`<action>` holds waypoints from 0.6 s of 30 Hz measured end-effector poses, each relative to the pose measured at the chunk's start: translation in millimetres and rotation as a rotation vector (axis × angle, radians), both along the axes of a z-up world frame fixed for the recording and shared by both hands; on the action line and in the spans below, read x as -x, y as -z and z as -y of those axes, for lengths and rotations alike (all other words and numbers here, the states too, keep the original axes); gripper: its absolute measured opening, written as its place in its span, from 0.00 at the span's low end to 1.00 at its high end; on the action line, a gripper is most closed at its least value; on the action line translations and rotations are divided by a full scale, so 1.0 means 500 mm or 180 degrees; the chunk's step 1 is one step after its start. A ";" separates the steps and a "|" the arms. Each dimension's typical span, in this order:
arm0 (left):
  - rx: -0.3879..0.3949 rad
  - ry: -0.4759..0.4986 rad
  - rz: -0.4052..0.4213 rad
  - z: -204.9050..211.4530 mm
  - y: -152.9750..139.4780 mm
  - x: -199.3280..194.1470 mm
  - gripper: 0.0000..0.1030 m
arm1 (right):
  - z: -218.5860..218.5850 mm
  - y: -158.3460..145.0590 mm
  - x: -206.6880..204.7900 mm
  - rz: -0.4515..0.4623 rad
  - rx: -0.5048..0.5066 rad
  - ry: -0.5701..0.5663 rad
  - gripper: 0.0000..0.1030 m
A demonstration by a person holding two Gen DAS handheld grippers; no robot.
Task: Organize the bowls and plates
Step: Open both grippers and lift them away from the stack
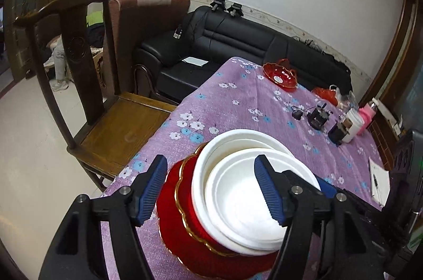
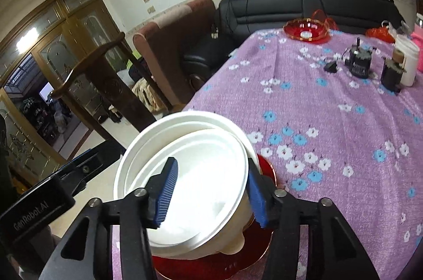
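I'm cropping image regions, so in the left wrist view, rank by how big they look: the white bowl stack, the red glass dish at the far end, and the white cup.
1. white bowl stack, though nearness inflates it
2. red glass dish
3. white cup, partly hidden, so unsure

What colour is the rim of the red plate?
Gold, on the red plate, clearest in the left wrist view.

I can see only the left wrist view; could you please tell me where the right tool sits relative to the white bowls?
Observer: The right tool straddles the near wall of the inner bowl, with one finger inside and one outside.
Operator: Thank you. Has it clamped that wall?
Observer: No. Its jaws stand wide apart, and the inside finger is clear of the wall.
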State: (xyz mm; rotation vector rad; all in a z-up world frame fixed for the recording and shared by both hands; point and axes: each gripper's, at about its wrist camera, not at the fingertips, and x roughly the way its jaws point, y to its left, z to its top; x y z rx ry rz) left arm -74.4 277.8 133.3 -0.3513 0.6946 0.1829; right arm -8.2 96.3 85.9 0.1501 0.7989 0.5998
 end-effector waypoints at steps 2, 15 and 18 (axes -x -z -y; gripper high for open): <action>0.0042 -0.0033 0.0047 -0.004 -0.003 0.012 0.66 | 0.007 -0.010 0.007 0.0102 -0.0001 0.0063 0.67; -0.0469 -0.0396 0.0650 0.067 -0.055 0.139 0.96 | 0.135 -0.045 0.080 0.0414 -0.0150 0.0427 0.77; -0.0625 -0.0386 0.0649 0.104 -0.055 0.148 0.96 | 0.171 -0.031 0.098 0.0388 -0.0126 0.0464 0.78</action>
